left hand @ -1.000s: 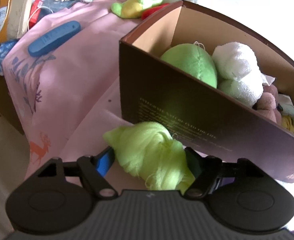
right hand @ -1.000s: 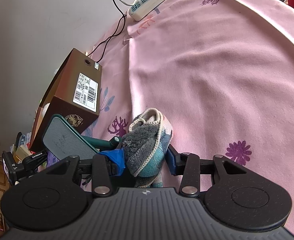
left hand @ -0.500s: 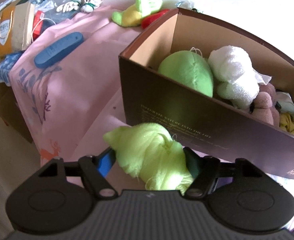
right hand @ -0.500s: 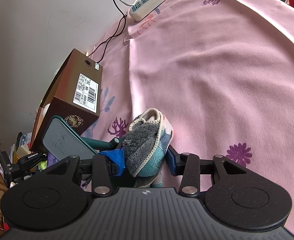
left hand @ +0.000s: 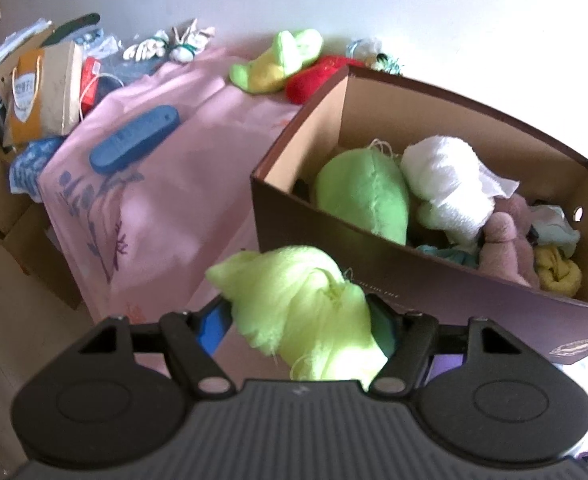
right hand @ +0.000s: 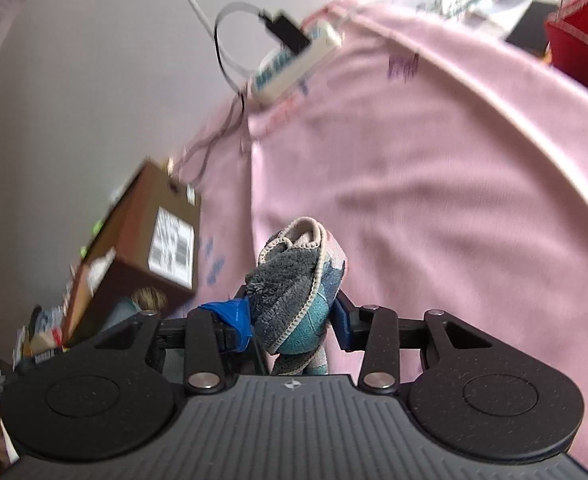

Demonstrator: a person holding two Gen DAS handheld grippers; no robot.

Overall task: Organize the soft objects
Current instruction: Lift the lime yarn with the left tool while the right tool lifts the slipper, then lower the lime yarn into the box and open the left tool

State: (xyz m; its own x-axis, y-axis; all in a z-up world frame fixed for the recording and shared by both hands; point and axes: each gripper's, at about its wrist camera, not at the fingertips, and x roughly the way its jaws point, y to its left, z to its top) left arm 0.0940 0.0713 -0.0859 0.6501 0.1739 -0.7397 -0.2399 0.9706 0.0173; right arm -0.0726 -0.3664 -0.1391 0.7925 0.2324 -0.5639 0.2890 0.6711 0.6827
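My left gripper [left hand: 298, 314] is shut on a bunched yellow-green cloth [left hand: 294, 292], held in the air just in front of the near wall of an open brown cardboard box [left hand: 414, 292]. Inside the box lie a green plush [left hand: 364, 196], a white plush [left hand: 446, 184], a pink plush [left hand: 506, 236] and a yellow cloth [left hand: 556, 272]. My right gripper [right hand: 291, 316] holds a folded grey, teal and pink fleece sock [right hand: 294, 272] above the pink tablecloth [right hand: 434, 184], and its jaws are closing a little tighter on it. The same box [right hand: 133, 248] shows blurred at the left.
On the cloth beyond the box lie a blue case [left hand: 133, 144], a green-and-yellow plush toy [left hand: 277, 60] and a red soft item [left hand: 314, 78]. A paper bag [left hand: 41, 96] and clutter stand at the table's left end. A power strip [right hand: 294, 64] with cables lies far ahead.
The left gripper has risen with the yellow-green cloth, so more of the box's inside shows. The right gripper has tilted up and shifted with the sock; its view is blurred.
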